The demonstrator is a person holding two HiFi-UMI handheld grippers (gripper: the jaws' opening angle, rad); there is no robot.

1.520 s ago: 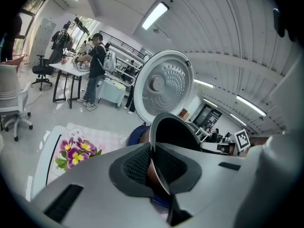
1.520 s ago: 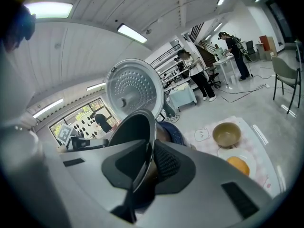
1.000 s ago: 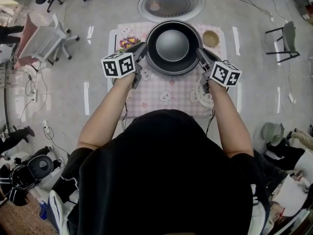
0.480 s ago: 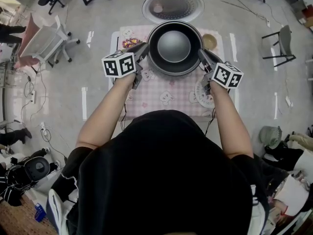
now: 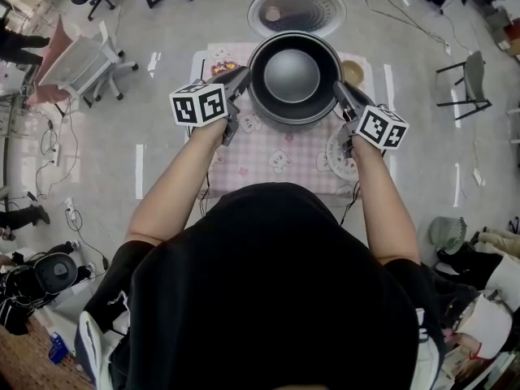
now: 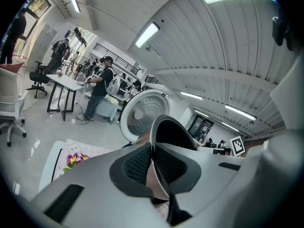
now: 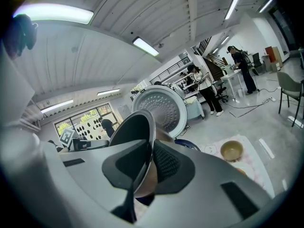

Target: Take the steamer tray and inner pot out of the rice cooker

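Pink checked tablecloth (image 5: 280,157), nearest the person. Left gripper (image 5: 241,78) clenched on the 9 o'clock rim, and right gripper (image 5: 340,92) on the 3 o'clock rim, of the round dark metal inner pot (image 5: 292,75), carried between them. Small tan bowl (image 5: 353,72) beside the pot at 3 o'clock. Open round perforated cooker lid (image 5: 296,8) at 12 o'clock, farthest.

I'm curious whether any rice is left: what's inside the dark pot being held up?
The inner pot looks empty: only its bare, shiny grey bottom shows. Whatever lies underneath is covered by the pot itself.
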